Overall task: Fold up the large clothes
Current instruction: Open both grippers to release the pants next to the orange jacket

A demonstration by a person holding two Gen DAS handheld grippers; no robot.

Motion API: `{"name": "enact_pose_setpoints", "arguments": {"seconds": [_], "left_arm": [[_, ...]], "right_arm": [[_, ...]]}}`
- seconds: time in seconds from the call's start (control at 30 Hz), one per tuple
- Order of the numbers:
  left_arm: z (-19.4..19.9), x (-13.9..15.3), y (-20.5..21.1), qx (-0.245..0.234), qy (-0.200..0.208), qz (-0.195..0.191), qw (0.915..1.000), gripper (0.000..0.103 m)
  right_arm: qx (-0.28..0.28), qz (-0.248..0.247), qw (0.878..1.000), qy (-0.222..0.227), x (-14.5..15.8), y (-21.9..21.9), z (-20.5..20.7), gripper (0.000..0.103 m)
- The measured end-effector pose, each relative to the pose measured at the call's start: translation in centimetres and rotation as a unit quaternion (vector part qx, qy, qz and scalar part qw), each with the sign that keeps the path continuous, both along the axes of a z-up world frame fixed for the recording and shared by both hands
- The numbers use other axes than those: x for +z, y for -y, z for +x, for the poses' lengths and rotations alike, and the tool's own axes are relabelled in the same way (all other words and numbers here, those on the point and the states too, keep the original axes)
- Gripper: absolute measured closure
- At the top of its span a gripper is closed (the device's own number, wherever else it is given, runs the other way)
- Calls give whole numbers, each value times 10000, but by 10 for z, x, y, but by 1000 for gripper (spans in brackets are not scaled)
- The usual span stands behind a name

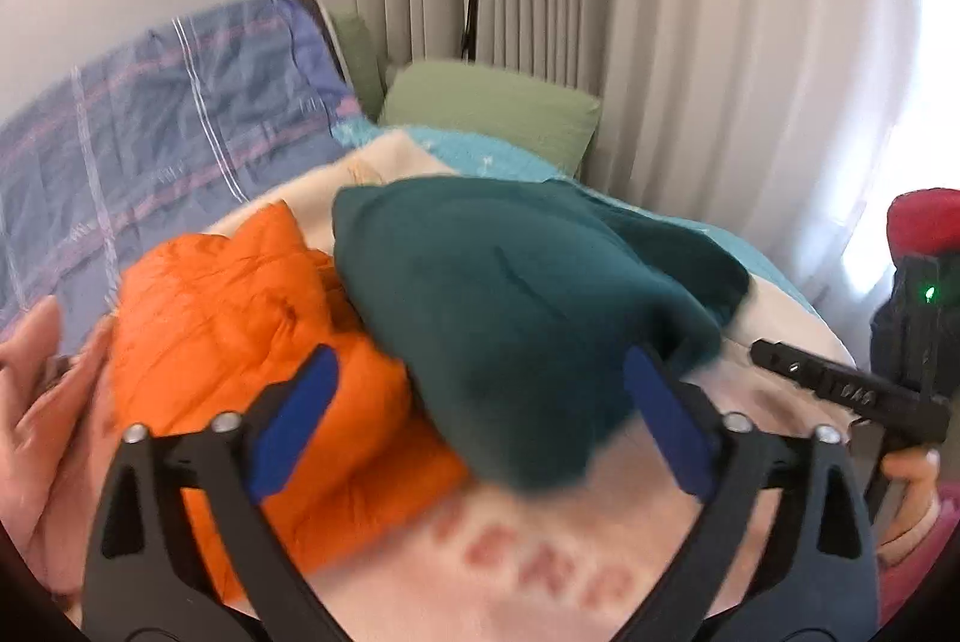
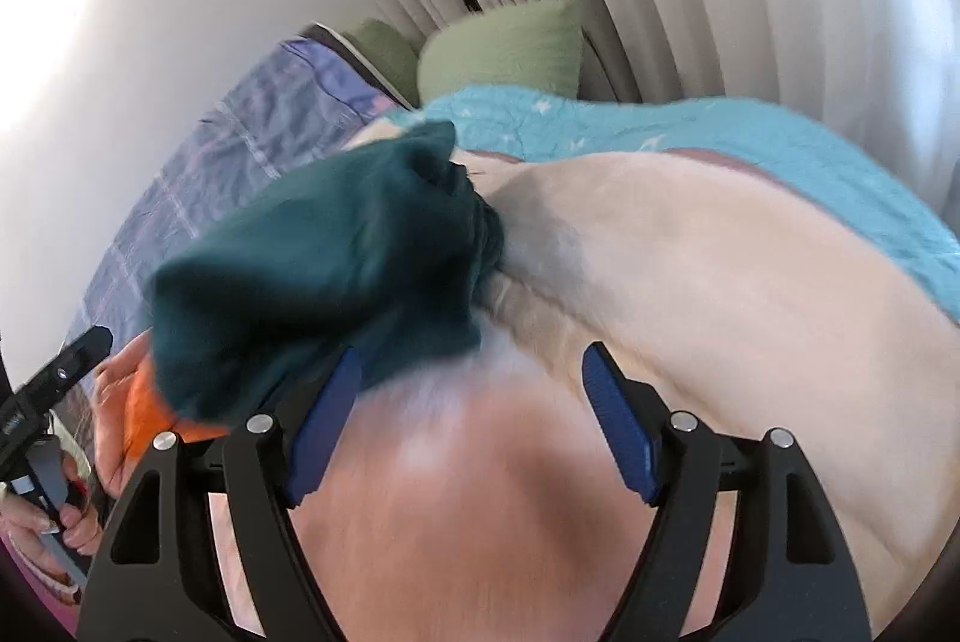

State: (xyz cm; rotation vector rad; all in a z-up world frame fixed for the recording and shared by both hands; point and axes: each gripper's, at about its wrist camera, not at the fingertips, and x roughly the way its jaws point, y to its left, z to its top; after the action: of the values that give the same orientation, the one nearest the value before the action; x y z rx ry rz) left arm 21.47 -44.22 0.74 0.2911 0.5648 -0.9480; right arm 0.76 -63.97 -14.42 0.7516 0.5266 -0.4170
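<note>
A pile of clothes is being shown on a bed, seen from both wrist cameras with some motion blur. In the left wrist view the left gripper (image 1: 480, 420) is being held wide apart over the pile, its blue pads (image 1: 294, 423) gripping nothing; the dark teal garment (image 1: 528, 324) is bunched up between and just beyond the fingers, overlapping the orange puffer jacket (image 1: 240, 318) that is lying to its left. Under both, a pale cream garment with blurred red lettering (image 1: 540, 576) is being spread toward the camera. Whether the teal cloth is touching the right-hand pad cannot be told because of blur. In the right wrist view the right gripper (image 2: 471, 423) is likewise being held wide open and empty above the cream garment (image 2: 690, 282), with the teal garment (image 2: 336, 270) crumpled to the left, just beside the left-hand pad (image 2: 324, 426), and a scrap of the orange jacket (image 2: 150, 414) being glimpsed beneath it. A turquoise bedspread (image 2: 750, 132) is being covered by the clothes, with a purple checked quilt (image 1: 150, 114) along the wall side, green pillows (image 1: 492, 108) at the head, and pale curtains (image 1: 690, 12) hanging behind.
</note>
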Motion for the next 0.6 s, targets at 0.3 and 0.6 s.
{"name": "enact_pose_setpoints", "arguments": {"seconds": [0.3, 0.6], "left_arm": [[-106, 17, -96, 433, 261, -506, 9974, 2], [-192, 19, -163, 717, 440, -319, 9959, 2]], "right_arm": [[116, -2047, 9782, 344, 82, -134, -102, 1], [-51, -2181, 9759, 99, 107, -196, -154, 1]]}}
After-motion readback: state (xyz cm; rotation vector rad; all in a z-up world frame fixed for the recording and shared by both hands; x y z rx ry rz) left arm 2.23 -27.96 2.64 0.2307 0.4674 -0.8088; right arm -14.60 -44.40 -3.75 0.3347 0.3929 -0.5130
